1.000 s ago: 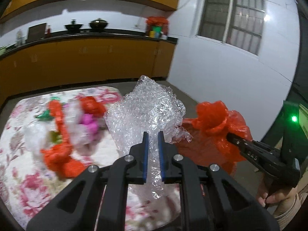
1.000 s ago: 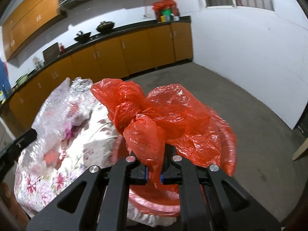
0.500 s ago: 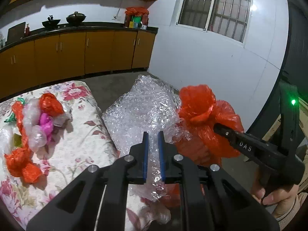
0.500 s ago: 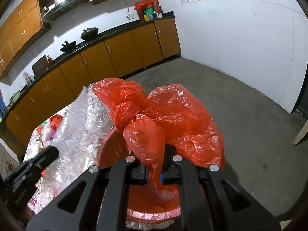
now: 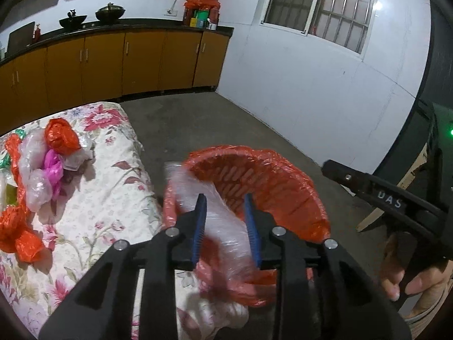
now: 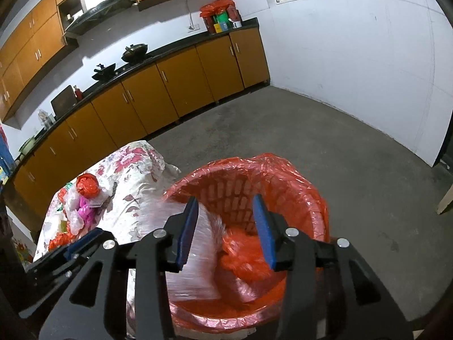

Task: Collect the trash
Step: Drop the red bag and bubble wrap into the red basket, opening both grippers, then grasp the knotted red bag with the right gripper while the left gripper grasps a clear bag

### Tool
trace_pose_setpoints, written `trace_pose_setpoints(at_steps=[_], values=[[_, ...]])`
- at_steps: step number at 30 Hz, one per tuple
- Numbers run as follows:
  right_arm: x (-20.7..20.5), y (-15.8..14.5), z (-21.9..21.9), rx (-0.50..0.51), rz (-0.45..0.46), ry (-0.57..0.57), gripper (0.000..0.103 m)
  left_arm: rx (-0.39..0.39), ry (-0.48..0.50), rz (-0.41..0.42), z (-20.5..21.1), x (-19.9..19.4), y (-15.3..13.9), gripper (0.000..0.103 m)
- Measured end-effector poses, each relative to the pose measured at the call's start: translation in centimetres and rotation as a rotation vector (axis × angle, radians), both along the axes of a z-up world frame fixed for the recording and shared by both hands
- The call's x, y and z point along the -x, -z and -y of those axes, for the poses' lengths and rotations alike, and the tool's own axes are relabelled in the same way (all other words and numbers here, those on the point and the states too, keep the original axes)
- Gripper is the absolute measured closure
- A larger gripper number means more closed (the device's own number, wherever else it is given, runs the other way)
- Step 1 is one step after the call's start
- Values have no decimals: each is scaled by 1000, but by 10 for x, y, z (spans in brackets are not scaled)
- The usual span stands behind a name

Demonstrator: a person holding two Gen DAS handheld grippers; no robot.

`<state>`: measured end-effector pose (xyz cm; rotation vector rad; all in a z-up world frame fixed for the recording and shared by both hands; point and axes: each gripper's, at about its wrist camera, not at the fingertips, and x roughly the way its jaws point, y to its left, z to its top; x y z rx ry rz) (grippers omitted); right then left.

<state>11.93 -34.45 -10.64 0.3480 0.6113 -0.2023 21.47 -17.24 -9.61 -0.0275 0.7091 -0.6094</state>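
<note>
Both sets of jaws are wide apart over the bin, gripping nothing! The left gripper point(image 5: 225, 228) hangs above the near rim of the red-lined trash basket point(image 5: 286, 181), and the bubble wrap point(image 5: 226, 235) shows blurred right between and below its jaws, apparently dropping in. On the other side the right gripper point(image 6: 226, 226) has its jaws spread too, with the crumpled red bag point(image 6: 246, 255) lying below and between them, inside the basket point(image 6: 308, 195) beside the bubble wrap point(image 6: 192, 266).

So this load looks delivered. What counts now is the remaining trash pile point(image 5: 42, 170) on the flowered bench point(image 5: 107, 198): red, pink and clear bags, well off to the left of the left jaws and a bit ahead. The pile runs roughly away from the camera along the cloth. From the right wrist view the same pile point(image 6: 82, 198) sits far left, beyond the other tool. The left hand is clearly the nearer one, I'd say, with a leftward swing needed.
</note>
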Motion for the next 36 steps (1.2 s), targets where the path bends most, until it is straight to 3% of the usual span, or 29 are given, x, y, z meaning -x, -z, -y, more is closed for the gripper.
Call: trace_pose_setpoints(at_steps=[10,18,29,33,34,36], values=[[-1,-19,-32,133,34,-57,61,-72,-189,95,-56,10,-11,45],[-13,-20,-82,109,56,-180,61,-138,-410,131,-144,17,-10,40],[-56,0,-220,66,30,-493,61,-151,-761,110,-288,32,-5,39],[-74,9,-266,52,8,-571,61,-163,-834,148,-313,41,-7,29],[-80,12,-279,54,-1,-590,60,-167,-850,156,-320,43,-7,28],[-88,16,-298,62,-10,-609,46,-170,-864,155,-326,47,-5,27]])
